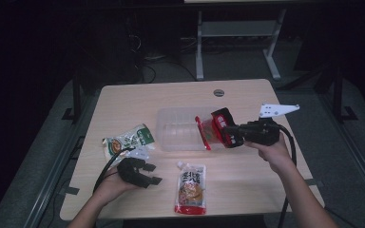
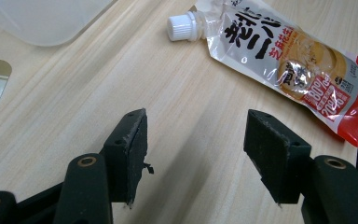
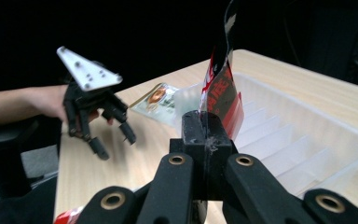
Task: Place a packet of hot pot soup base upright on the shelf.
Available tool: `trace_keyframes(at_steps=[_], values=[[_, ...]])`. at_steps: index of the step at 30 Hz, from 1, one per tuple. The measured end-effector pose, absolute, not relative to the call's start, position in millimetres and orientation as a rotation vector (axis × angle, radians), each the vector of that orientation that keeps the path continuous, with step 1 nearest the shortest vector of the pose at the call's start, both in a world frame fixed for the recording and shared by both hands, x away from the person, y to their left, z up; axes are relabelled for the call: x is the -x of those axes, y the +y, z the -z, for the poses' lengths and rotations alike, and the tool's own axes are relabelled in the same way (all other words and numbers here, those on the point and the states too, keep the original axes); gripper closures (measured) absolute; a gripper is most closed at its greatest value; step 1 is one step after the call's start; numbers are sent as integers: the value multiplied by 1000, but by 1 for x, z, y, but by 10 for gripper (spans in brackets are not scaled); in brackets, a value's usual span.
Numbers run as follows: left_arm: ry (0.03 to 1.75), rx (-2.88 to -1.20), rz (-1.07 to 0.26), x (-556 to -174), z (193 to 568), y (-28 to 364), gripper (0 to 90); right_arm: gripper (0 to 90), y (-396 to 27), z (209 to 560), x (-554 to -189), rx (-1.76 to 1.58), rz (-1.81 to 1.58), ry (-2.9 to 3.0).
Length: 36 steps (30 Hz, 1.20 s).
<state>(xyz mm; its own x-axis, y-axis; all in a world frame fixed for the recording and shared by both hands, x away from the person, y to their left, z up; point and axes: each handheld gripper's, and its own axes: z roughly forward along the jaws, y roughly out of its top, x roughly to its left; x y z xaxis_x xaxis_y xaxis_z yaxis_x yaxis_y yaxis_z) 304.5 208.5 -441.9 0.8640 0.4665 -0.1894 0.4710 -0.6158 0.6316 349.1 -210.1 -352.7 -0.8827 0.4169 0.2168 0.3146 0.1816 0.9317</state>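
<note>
A: Right gripper (image 1: 230,134) status?
B: Jaws clamped on a red-and-black flat plastic pouch (image 1: 214,130), held over the right end of the clear ribbed plastic tray (image 1: 171,124).
A: Left gripper (image 1: 149,174)?
B: Jaws wide apart, nothing between them, low over the light wood table (image 1: 247,171).
A: Nearby?
B: White-capped spout pouch with red bottom (image 1: 190,188) just beside it; green-and-white packet (image 1: 128,139) behind, print too dim to read.

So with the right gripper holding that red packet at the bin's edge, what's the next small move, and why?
Probably lower the red packet a little further into the clear bin and then open the right gripper. Its jaws are clamped on the packet, which hangs over the bin's right end, while the left gripper sits open above bare table near the spouted pouch.
</note>
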Motion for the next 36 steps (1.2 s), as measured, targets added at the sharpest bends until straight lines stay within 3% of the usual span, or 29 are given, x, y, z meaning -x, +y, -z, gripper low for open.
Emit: trace_keyframes(at_steps=[12,36], values=[[679,-2327,15,-305,441,209,392,900,-213,355,-371,-802,-1773,2299],[667,-2333,15,-306,442,208,391,900,-201,368,-372,-821,-1705,2307]])
